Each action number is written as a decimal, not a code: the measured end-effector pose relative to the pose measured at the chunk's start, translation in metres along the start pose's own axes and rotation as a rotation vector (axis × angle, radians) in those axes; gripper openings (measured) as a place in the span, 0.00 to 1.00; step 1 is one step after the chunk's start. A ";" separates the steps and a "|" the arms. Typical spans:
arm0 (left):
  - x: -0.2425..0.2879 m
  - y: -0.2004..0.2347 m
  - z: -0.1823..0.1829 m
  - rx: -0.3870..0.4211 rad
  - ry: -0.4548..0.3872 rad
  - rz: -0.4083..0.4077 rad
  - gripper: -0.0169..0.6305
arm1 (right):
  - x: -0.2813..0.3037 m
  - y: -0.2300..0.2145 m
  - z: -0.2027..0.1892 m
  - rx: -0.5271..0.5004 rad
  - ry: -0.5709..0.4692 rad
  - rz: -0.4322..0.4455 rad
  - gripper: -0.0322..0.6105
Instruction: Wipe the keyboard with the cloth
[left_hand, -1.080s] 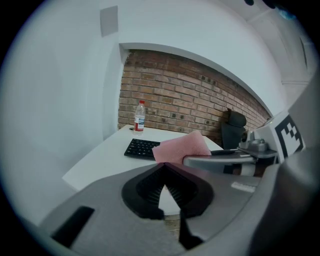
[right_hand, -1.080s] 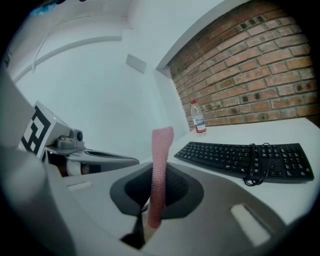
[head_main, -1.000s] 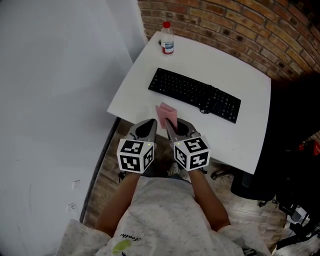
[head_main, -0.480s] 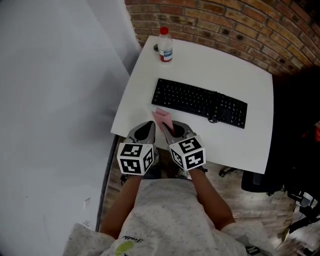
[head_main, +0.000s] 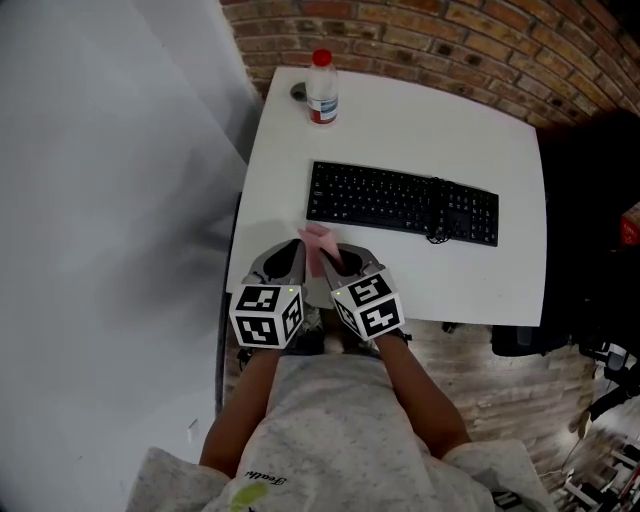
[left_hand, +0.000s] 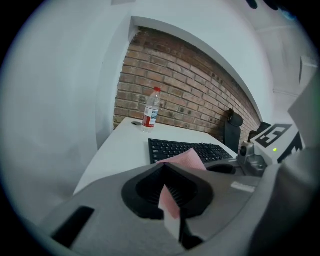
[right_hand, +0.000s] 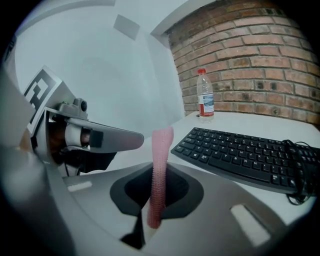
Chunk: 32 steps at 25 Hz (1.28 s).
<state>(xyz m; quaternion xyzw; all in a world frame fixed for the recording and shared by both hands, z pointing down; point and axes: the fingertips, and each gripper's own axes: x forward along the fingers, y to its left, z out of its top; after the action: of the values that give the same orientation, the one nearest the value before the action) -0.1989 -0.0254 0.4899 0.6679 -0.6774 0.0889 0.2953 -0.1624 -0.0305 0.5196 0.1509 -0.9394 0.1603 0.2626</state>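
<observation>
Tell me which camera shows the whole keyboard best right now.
The head view: the keyboard lies in full sight from above, end to end. The right gripper view shows it at a low slant. The left gripper view shows only a strip of keys behind the pink cloth.

So it's a white table (head_main: 470, 130) with rounded corners, pushed into a corner with the brick wall along its far side. A black full-size keyboard (head_main: 400, 202) lies flat across the middle, roughly in line with the near edge, number pad at the right end. Its dark cable (head_main: 437, 236) sits bunched up against the keyboard's near edge, about where the number pad starts. A clear plastic bottle (head_main: 321, 88) with a red cap and red label stands upright in the far left corner. A small dark round thing (head_main: 298, 91) lies just left of it, can't tell what.
</observation>
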 end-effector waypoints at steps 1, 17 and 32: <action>0.003 0.003 0.002 0.004 0.002 -0.012 0.02 | 0.004 -0.001 0.000 -0.001 0.006 -0.011 0.09; 0.027 0.034 0.023 0.041 0.020 -0.138 0.02 | 0.043 -0.018 -0.003 0.021 0.121 -0.153 0.09; 0.037 0.025 0.024 0.080 0.045 -0.221 0.02 | 0.042 -0.032 -0.004 0.049 0.135 -0.236 0.09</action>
<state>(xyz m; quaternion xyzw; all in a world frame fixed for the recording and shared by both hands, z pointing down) -0.2269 -0.0668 0.4964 0.7477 -0.5887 0.0977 0.2912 -0.1829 -0.0665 0.5532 0.2555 -0.8913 0.1608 0.3384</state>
